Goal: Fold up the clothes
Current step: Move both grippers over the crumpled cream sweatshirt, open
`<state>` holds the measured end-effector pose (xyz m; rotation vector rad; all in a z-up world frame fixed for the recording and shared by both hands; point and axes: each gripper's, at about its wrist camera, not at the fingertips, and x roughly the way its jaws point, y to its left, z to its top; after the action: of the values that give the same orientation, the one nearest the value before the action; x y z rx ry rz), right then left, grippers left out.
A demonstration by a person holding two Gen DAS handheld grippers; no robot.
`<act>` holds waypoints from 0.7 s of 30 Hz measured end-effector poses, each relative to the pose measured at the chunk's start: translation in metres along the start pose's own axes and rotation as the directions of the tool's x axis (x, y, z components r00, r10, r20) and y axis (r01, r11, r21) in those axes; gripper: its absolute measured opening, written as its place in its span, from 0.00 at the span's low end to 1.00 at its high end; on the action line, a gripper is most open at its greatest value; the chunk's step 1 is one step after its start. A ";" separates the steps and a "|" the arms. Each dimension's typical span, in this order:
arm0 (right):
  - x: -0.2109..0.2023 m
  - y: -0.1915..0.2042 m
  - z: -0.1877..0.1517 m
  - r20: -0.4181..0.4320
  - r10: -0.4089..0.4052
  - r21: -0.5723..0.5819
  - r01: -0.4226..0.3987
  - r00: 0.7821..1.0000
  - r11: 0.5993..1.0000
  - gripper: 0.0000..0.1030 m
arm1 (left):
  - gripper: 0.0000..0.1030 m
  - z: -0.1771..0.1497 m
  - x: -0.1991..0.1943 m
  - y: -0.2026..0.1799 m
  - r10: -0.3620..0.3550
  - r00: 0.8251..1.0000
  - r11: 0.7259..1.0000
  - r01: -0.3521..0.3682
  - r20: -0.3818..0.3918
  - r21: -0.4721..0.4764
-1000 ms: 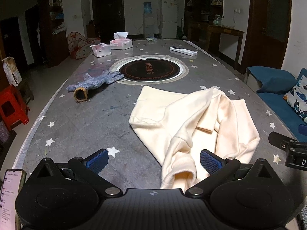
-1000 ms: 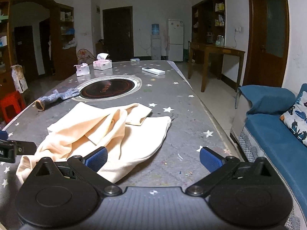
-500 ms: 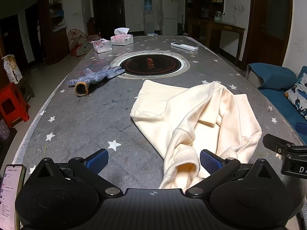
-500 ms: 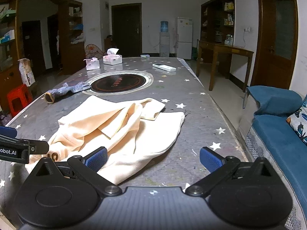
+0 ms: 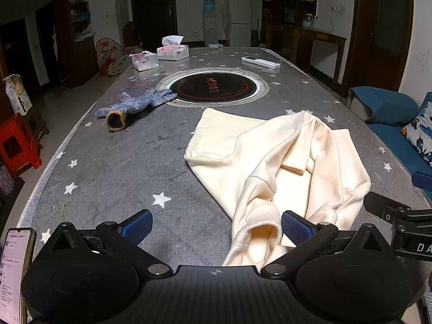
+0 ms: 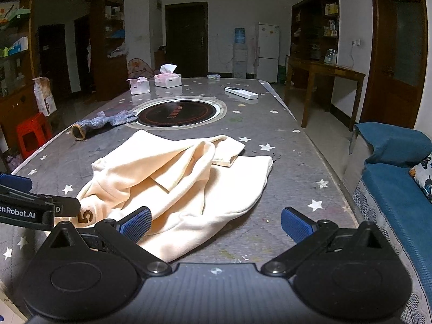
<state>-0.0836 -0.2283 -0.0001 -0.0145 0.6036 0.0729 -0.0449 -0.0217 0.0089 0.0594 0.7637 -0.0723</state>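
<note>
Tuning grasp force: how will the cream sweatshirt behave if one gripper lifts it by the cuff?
The sweatshirt lies crumpled in soft folds, so it will likely drape limply and trail, not lift as one piece. The thick fleecy-looking cuff should pinch securely. On the table, a push would probably bunch it rather than slide it.

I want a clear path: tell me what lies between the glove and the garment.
Only bare table shows between the glove and the garment in the left wrist view.

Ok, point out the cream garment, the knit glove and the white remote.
cream garment [image 5: 229, 137], left wrist view, flat back panel.
knit glove [image 5: 135, 104], left wrist view, palm area.
white remote [image 6: 241, 92], right wrist view, middle of body.
</note>
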 end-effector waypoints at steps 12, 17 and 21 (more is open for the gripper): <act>0.001 0.008 -0.001 -0.002 0.021 -0.023 -0.021 1.000 1.000 1.00 | 1.00 -0.001 0.000 0.002 0.001 1.000 1.000 -0.001 -0.001 -0.001; 0.001 0.009 -0.002 -0.003 0.024 -0.024 -0.024 1.000 0.999 1.00 | 1.00 -0.002 0.000 0.002 0.003 1.000 1.000 -0.003 -0.005 0.000; 0.001 0.010 -0.002 -0.004 0.028 -0.027 -0.028 1.000 0.999 1.00 | 1.00 -0.002 0.001 0.003 0.004 1.000 1.000 -0.004 -0.005 0.001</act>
<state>-0.0844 -0.2181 -0.0025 -0.0326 0.6062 0.1082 -0.0455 -0.0189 0.0070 0.0616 0.7688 -0.0690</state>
